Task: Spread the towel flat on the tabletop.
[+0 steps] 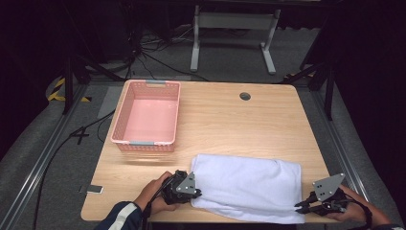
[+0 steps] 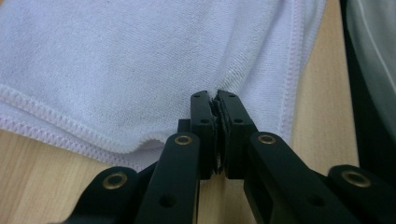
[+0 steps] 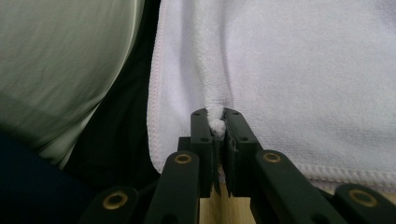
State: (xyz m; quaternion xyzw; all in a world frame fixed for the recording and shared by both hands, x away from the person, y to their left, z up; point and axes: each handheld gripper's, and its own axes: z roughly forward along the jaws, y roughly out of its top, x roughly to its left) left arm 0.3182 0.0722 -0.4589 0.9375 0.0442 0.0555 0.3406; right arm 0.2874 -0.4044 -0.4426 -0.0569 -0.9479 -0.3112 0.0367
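Observation:
A white towel (image 1: 246, 184), folded over, lies along the near edge of the wooden table (image 1: 225, 120). My left gripper (image 1: 195, 194) is shut on the towel's near left corner. In the left gripper view the black jaws pinch a fold of the towel (image 2: 140, 60) at its stitched hem, gripper (image 2: 217, 98). My right gripper (image 1: 300, 207) is shut on the near right corner. A bunched ridge of towel (image 3: 289, 70) runs into the closed jaws in the right gripper view, gripper (image 3: 216, 116).
A pink plastic basket (image 1: 119, 125) with nothing in it stands at the table's far left. A round cable hole (image 1: 245, 96) sits near the far edge. Beyond the table are a white frame leg (image 1: 195, 43) and floor cables. Pale clothing (image 3: 60, 60) lies close beside the right gripper.

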